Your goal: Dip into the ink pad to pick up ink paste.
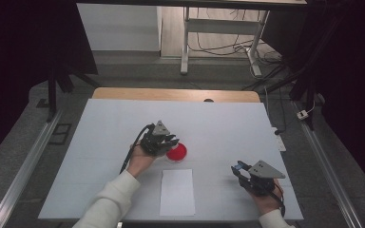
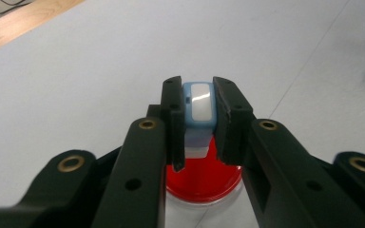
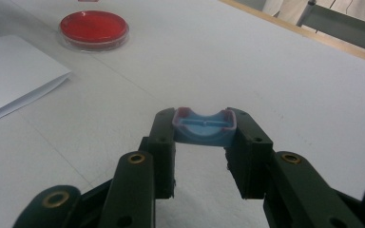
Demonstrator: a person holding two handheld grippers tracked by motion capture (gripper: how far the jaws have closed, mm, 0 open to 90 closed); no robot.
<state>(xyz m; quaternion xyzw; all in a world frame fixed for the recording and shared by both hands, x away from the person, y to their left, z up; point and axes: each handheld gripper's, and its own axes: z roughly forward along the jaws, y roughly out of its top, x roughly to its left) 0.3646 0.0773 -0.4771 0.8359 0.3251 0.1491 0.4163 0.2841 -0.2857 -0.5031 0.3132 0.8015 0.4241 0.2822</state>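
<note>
My left gripper [image 2: 197,95] is shut on a small light-blue piece with a white face [image 2: 198,108], held just above a round red dish [image 2: 204,183]. In the high view the left gripper [image 1: 173,141] hangs at the dish's [image 1: 177,153] left rim, near the table's middle. My right gripper [image 3: 203,118] is shut on a blue curved piece with a pinkish rim [image 3: 204,128], pinched by its two ends. From above, the right gripper [image 1: 241,167] rests low at the front right, well apart from the dish [image 3: 94,27].
A white sheet of paper [image 1: 177,192] lies near the front edge between the two hands, also seen as a sheet [image 3: 14,71] at the left. The white table cover [image 1: 228,123] has a wooden strip [image 1: 176,94] along its far edge. A desk frame and cables stand beyond.
</note>
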